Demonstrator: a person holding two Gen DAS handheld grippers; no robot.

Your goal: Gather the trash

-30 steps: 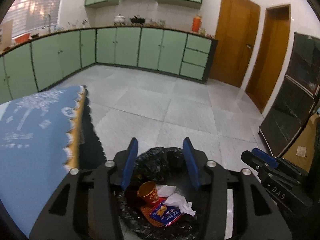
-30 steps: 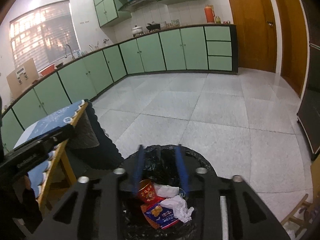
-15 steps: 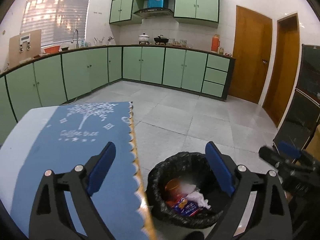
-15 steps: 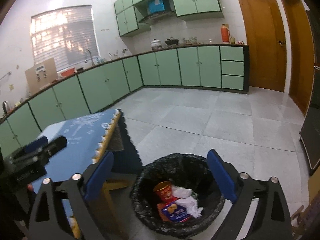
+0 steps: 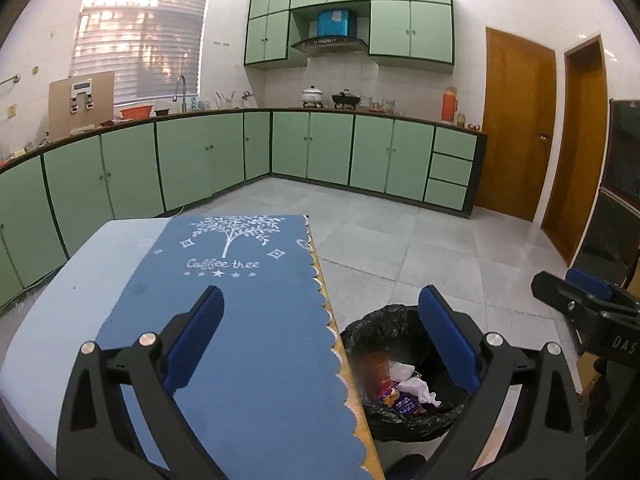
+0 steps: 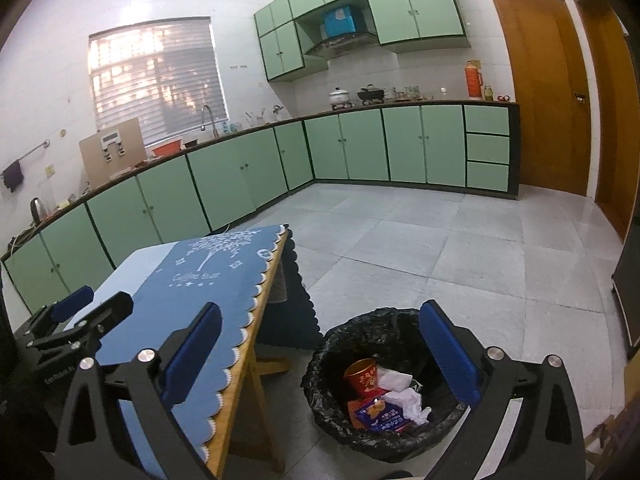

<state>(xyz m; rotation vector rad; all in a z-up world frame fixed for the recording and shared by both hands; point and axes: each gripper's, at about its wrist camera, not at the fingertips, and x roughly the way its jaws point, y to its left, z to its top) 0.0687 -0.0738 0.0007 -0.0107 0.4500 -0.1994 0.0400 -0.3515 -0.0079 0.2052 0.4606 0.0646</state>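
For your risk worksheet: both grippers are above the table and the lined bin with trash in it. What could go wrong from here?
1. The bin stands close beside the table; a low swing of the left gripper might snag the scalloped tablecloth.
2. The right gripper, with empty fingers, could catch the loose black liner and tip the bin.

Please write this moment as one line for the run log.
left gripper: jaws opening, nothing between | right gripper: open, empty | bin: red cup, tissues, blue packet inside | tablecloth: bare

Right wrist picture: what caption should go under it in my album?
Open tongs above a black-lined bin holding a red cup, tissues and a wrapper.
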